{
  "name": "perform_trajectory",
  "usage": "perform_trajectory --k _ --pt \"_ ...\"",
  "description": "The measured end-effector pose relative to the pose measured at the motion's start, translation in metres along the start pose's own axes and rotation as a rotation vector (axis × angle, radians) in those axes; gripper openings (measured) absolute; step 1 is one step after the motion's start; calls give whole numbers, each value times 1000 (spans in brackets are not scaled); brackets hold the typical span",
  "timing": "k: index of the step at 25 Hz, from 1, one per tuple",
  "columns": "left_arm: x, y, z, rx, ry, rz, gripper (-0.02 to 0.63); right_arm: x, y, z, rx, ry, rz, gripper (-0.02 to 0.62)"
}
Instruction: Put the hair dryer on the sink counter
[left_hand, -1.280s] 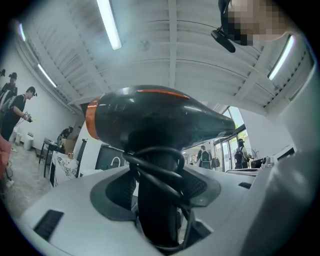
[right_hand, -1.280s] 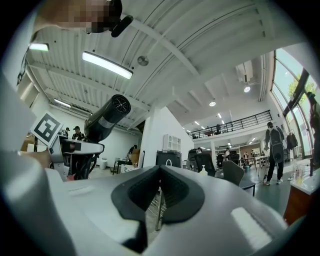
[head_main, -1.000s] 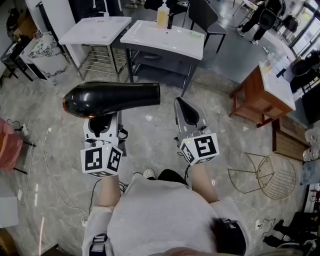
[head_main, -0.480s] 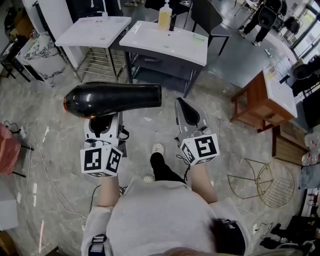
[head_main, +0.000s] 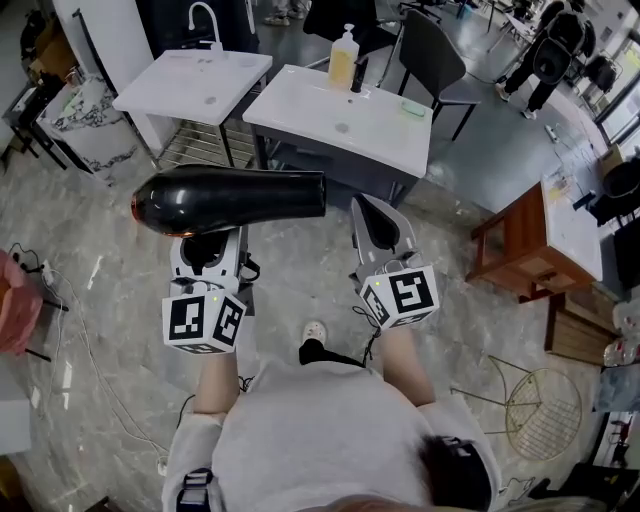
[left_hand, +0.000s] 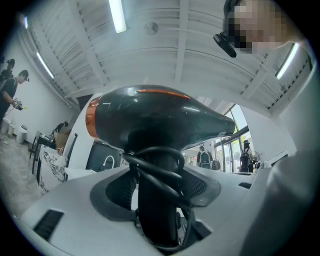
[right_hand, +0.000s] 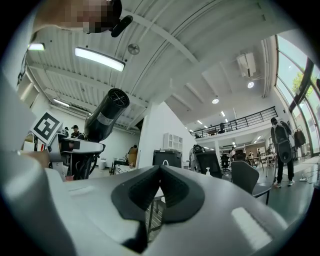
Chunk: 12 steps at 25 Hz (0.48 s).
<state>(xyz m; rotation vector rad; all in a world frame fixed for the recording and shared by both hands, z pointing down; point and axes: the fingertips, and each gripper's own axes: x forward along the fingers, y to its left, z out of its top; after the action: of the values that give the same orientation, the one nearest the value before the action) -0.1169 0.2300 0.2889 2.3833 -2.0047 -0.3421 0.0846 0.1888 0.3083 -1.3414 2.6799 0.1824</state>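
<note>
Black and glossy, the hair dryer (head_main: 228, 200) is lying crosswise above my left gripper (head_main: 205, 250). I am keeping that gripper's jaws spread wide and clamped on the cord-wrapped handle (left_hand: 157, 205), so the dryer is hanging over the floor, well short of the white sink counter (head_main: 345, 115). My right gripper (head_main: 378, 225) is hovering just beside it, jaws pressed together on nothing, both grippers pointing forward side by side.

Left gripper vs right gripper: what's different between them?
The left gripper is shut on the handle of the hair dryer, with the cord looped around it. The right gripper holds nothing. The left gripper's jaws stand wide apart around that handle, while the right gripper's jaws are closed tip to tip. Shared: both point forward toward the sink counter, side by side.
</note>
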Motion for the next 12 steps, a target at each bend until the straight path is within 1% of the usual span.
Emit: perform_trajectory --k 7,12 --pt "74 -1 -10 -16 -18 15 267 47 -59 -14 1 -1 7 11" --pt "112 -4 -17 -11 -18 23 267 71 -89 -26 14 4 11 11"
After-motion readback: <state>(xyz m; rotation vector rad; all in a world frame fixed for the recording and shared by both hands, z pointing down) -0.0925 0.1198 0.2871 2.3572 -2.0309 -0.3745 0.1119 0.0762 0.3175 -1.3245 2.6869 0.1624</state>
